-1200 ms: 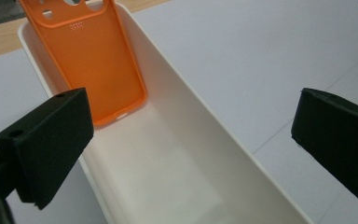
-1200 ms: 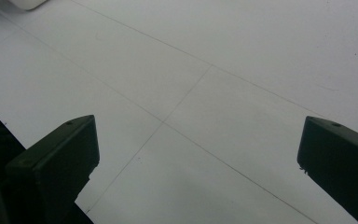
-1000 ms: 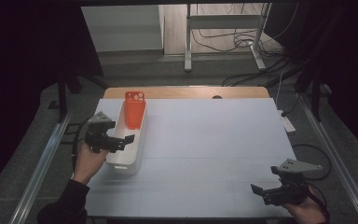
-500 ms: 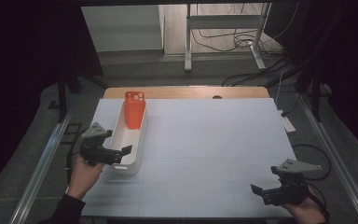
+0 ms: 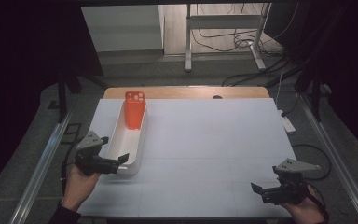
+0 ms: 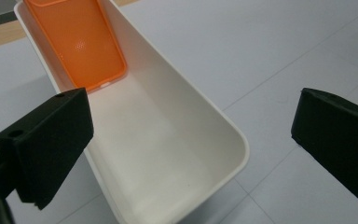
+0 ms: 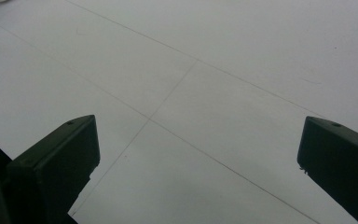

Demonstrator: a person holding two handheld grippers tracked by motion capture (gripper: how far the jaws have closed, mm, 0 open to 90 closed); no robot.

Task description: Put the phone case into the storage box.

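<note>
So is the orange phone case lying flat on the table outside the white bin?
No, the orange phone case sits inside the white bin, leaning against its far end, ahead of the open left tongs.

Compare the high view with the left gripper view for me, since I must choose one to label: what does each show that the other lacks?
The high view alone takes in the whole white table, the right hand-held gripper at its near right corner, the person's hands and the floor with cables behind.

The left gripper view alone gives a close look down into the white bin, with the inner face of the orange phone case leaning at its far end.

Both show the bin, the case, the table and the left hand-held gripper, jaws open at the bin's near end.
</note>
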